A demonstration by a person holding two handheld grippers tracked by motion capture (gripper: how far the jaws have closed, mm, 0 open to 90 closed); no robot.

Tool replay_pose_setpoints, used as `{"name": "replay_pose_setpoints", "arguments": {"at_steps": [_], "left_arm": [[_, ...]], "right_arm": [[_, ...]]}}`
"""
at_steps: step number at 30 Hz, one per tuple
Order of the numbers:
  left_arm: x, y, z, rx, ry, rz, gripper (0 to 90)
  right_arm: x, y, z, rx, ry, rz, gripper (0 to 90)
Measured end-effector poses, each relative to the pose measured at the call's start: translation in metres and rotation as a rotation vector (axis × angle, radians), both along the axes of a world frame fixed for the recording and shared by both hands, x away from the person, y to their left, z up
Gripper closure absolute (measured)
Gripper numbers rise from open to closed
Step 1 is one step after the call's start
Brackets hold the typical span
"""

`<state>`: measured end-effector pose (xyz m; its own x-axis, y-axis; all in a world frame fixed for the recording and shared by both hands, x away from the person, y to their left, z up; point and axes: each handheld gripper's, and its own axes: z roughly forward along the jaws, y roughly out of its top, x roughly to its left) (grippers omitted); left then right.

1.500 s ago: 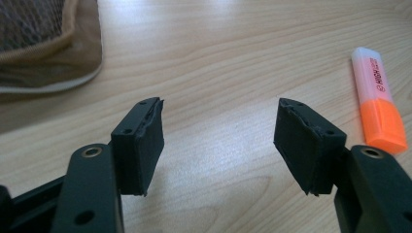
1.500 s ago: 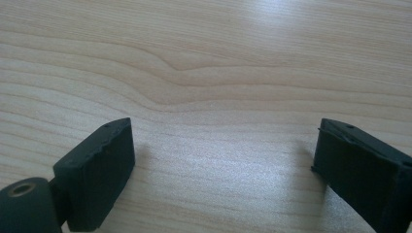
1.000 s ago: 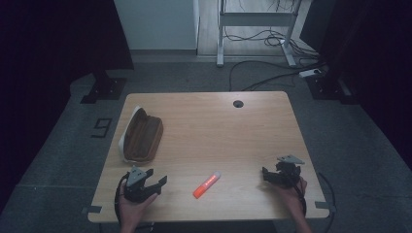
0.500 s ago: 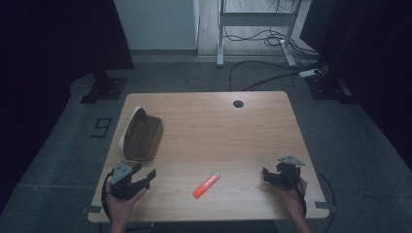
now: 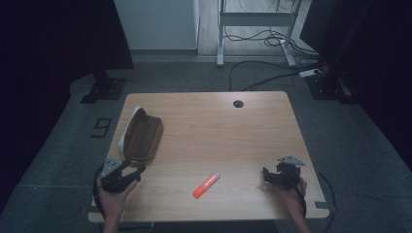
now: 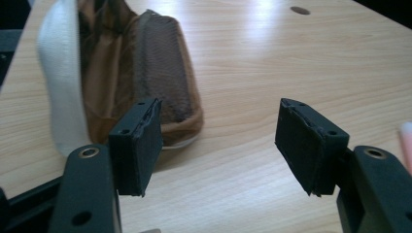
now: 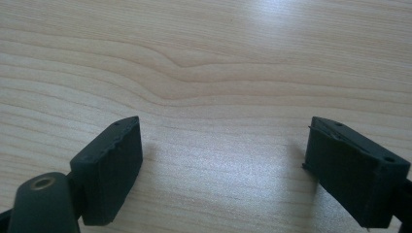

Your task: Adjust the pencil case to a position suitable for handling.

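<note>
- Your left gripper (image 5: 127,173) sits at the near left corner of the table (image 5: 252,131), jaws spread wide with nothing between them. In the left gripper view (image 6: 218,145) its pads frame bare wood, with the near end of the brown pouch (image 6: 145,82) just beyond the left pad (image 6: 138,145).
- Your right gripper (image 5: 272,175) rests near the front right edge, also wide open and empty; the right gripper view (image 7: 223,160) has plain tabletop between its jaws.
- The orange marker (image 5: 206,185) lies flat between the two grippers, tilted, apart from both. It looks light, stiff and smooth, so it may roll or slip; take it across the middle of the barrel.
- The brown pouch (image 5: 142,134) lies open just past your left gripper, close but not touching, along the left side of the table. It looks soft and floppy with a pale lining; pinch one fabric edge, since the body will likely sag.
- Farther off, a small dark hole (image 5: 237,103) marks the far edge.
</note>
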<state>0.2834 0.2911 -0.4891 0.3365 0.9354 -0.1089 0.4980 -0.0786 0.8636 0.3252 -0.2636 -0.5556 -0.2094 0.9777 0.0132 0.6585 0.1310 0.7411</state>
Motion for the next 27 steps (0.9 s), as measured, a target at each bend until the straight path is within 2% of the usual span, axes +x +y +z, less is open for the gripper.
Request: {"name": "replay_pose_setpoints", "arguments": {"at_steps": [19, 22, 27], "left_arm": [[0.024, 0.033, -0.002, 0.026, 0.004, 0.108, 34.5], [0.032, 0.039, -0.006, 0.030, 0.012, 0.124, 34.4], [0.047, 0.042, -0.010, 0.041, 0.020, 0.125, 34.2]], "right_arm": [[0.000, 0.000, 0.000, -0.002, -0.001, -0.003, 13.6], [0.000, 0.000, 0.000, -0.002, -0.001, -0.003, 13.6], [0.000, 0.000, 0.000, -0.003, -0.002, -0.004, 13.7]]}}
